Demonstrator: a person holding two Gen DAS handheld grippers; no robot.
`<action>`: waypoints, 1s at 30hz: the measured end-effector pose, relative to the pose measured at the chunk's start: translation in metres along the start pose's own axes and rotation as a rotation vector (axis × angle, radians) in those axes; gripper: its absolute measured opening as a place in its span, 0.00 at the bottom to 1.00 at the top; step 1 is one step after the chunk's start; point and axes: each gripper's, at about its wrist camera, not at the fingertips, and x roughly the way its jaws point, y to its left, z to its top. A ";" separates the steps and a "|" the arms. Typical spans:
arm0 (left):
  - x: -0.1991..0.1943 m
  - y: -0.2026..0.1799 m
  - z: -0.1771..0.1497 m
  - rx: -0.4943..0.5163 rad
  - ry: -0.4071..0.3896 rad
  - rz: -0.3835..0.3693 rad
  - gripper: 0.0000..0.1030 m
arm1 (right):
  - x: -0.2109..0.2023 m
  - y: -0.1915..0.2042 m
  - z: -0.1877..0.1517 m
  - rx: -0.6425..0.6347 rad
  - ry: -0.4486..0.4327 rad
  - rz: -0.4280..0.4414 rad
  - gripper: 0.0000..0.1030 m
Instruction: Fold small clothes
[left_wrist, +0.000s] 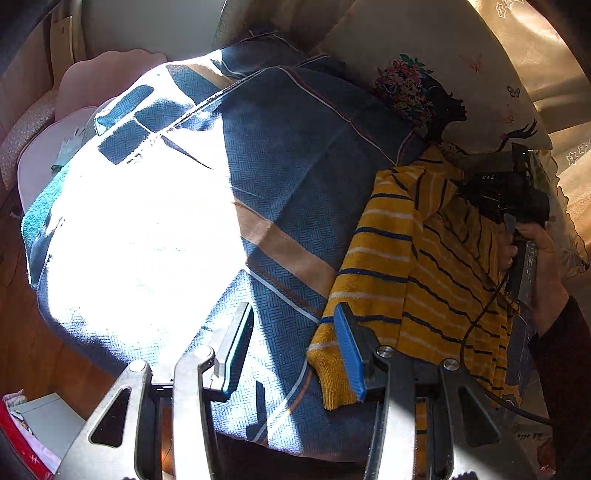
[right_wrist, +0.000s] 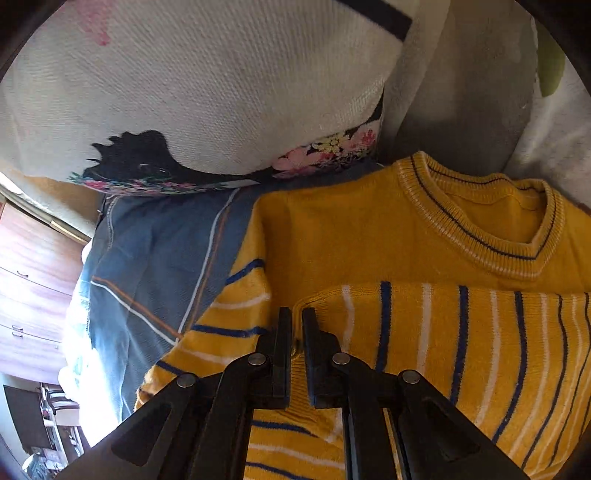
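A small yellow sweater (left_wrist: 424, 266) with blue and white stripes lies on a blue patterned bed cover (left_wrist: 295, 155). My left gripper (left_wrist: 295, 332) is open, its blue-padded fingers (left_wrist: 349, 350) beside the sweater's sleeve cuff (left_wrist: 328, 373) at the lower left of the garment. In the right wrist view the sweater (right_wrist: 369, 240) shows its ribbed collar (right_wrist: 491, 229) at the far end, with a striped layer folded over its body. My right gripper (right_wrist: 297, 321) is shut on the edge of that folded striped layer (right_wrist: 443, 339). The right gripper also shows in the left wrist view (left_wrist: 513, 192).
A white pillow with a black silhouette and flowers (left_wrist: 436, 96) lies just beyond the sweater, also in the right wrist view (right_wrist: 207, 103). Bright sunlight washes out the cover's left part (left_wrist: 140, 229). Wooden drawers (right_wrist: 29, 280) stand to the left. A pink chair (left_wrist: 92, 85) is beyond the bed.
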 end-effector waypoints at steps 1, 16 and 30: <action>0.002 -0.001 0.002 0.005 0.004 -0.003 0.43 | 0.006 -0.003 0.000 0.008 0.013 0.005 0.20; 0.027 0.006 0.028 -0.019 0.030 -0.014 0.43 | -0.066 0.038 -0.109 -0.113 -0.052 0.163 0.59; 0.018 0.035 0.025 -0.067 0.023 -0.004 0.43 | 0.022 0.129 -0.187 -0.344 0.201 0.204 0.09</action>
